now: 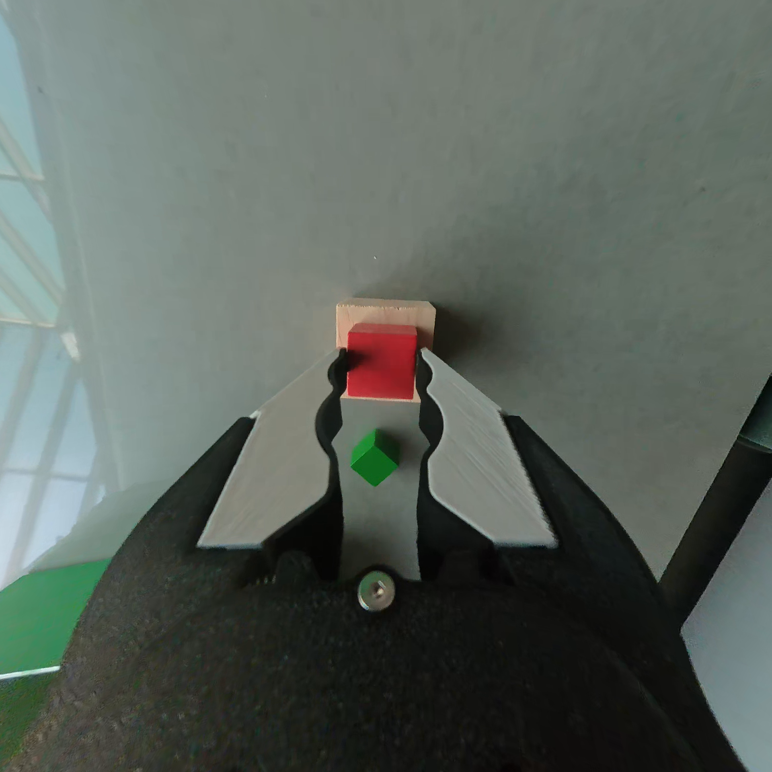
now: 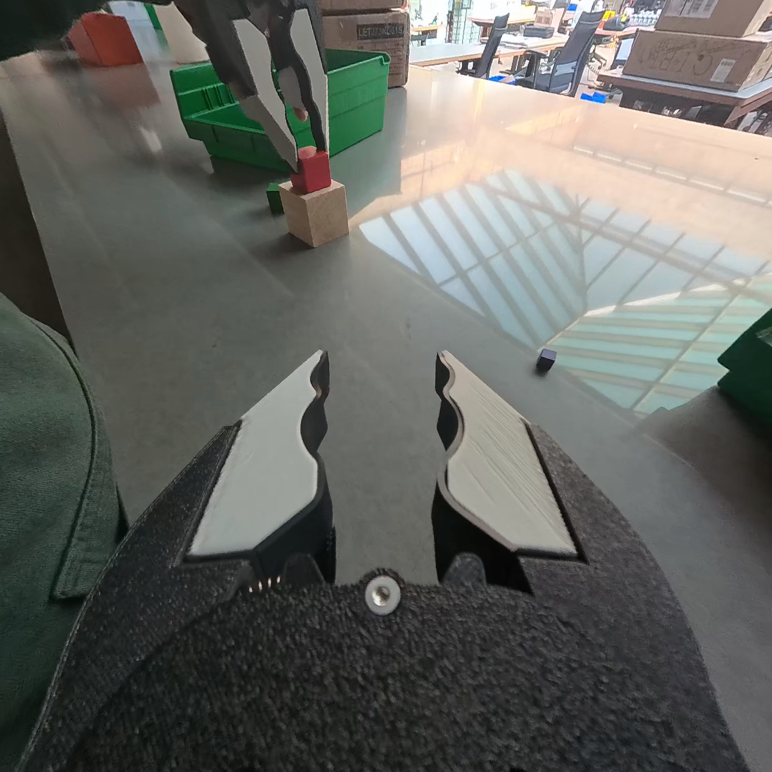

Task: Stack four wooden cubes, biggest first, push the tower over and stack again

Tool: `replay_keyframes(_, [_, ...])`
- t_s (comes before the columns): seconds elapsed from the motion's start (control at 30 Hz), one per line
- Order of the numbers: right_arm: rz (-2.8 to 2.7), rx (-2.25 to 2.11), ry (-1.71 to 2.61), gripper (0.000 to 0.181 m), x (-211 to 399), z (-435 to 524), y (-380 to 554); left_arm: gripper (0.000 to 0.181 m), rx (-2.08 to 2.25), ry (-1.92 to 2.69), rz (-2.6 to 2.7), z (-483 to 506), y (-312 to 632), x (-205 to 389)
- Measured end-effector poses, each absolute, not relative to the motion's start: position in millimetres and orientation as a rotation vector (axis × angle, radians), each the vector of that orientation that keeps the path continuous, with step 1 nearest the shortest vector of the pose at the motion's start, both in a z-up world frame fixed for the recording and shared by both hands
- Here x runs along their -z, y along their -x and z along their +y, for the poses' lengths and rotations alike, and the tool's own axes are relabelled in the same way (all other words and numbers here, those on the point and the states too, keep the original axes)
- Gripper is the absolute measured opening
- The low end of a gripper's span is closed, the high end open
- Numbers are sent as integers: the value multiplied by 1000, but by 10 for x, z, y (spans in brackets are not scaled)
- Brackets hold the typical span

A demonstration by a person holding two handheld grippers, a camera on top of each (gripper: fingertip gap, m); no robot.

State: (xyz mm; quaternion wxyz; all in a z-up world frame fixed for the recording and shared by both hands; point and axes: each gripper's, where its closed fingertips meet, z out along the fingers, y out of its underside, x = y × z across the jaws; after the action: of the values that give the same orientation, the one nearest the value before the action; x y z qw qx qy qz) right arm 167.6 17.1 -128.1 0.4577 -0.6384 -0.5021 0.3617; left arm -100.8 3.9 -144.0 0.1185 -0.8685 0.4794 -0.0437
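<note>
A red cube [image 1: 382, 367] sits on top of a bigger plain wooden block [image 1: 386, 313] on the grey table [image 1: 417, 167]. My left gripper [image 1: 382, 355] points down over it, its two fingertips pressed against the cube's left and right sides. A small green cube [image 1: 374, 457] lies on the table just beside the block. The right wrist view shows the same stack far off: left gripper [image 2: 309, 158], red cube [image 2: 313, 171], wooden block [image 2: 317, 217], green cube [image 2: 274, 198] half hidden behind it. My right gripper [image 2: 382, 363] is open and empty, low over the table.
A green plastic bin [image 2: 355, 96] stands just behind the stack, with an orange box [image 2: 104, 37] and cardboard boxes [image 2: 367, 33] beyond. A small dark blue cube [image 2: 546, 359] lies right of my right gripper. A green bin corner [image 2: 747, 367] is at the right edge, a green sleeve [image 2: 41, 417] at left. Tip to tip, the grippers are about 30 centimetres apart.
</note>
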Motion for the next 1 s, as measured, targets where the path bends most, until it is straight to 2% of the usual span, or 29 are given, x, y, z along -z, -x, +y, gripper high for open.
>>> replay_keyframes(0.37, [-1236, -892, 1576, 51, 1294, 170, -1656, 32, 126, 2555, 1404, 32, 1020, 1445])
replay_keyframes(0.57, [-1234, -892, 1576, 51, 1286, 176, -1665, 43, 179, 2497, 1316, 55, 1019, 1238])
replay_keyframes(0.8, [-1233, -895, 1583, 51, 1307, 181, -1654, 47, 294, 2420, 861, -61, 1404, 980])
replay_keyframes(1.0, [-1258, -905, 1594, 51, 1361, 161, -1585, 51, 298, 2434, 316, -316, 1710, 1560])
